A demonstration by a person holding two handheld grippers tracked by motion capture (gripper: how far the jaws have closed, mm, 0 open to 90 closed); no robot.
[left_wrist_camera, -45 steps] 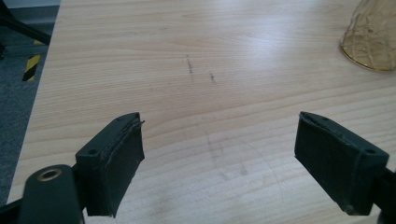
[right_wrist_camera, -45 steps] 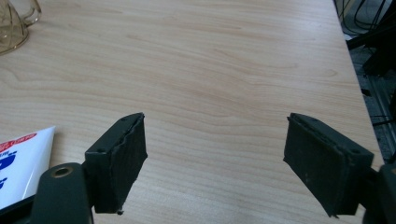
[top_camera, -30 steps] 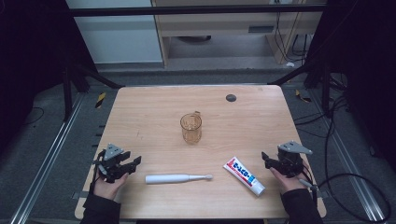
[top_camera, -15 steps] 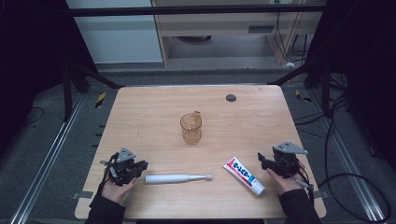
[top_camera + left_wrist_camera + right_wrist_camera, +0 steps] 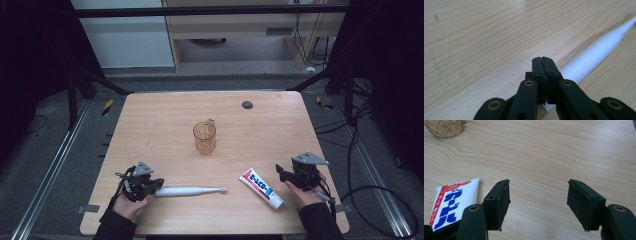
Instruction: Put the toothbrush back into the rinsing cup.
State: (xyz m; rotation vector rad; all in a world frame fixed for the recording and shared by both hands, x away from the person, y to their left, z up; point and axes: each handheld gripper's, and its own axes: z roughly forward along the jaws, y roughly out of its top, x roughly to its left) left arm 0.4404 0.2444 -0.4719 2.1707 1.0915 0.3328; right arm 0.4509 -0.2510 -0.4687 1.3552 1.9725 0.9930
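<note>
A white electric toothbrush [image 5: 187, 190] lies along the table's near edge with its head pointing right. My left gripper [image 5: 154, 184] sits at the handle's left end. In the left gripper view it [image 5: 543, 61] is shut with nothing between the jaws, and the toothbrush handle [image 5: 594, 56] runs off just to their right. A white toothpaste tube [image 5: 261, 188] with blue and red print lies at the near right. My right gripper [image 5: 281, 174] is open just right of it, empty. In the right gripper view [image 5: 539, 192] the tube [image 5: 454, 200] is beside the left jaw.
An amber glass cup [image 5: 204, 137] with a handle stands upright mid-table, also at the top left of the right gripper view [image 5: 445, 128]. A small dark round hole [image 5: 247, 104] marks the far part of the wooden table [image 5: 150, 125]. Cables lie on the floor to the right.
My left gripper has moved right and slightly nearer, up to the toothbrush handle's end. The right gripper has barely shifted. Toothbrush, tube and cup stay put.
</note>
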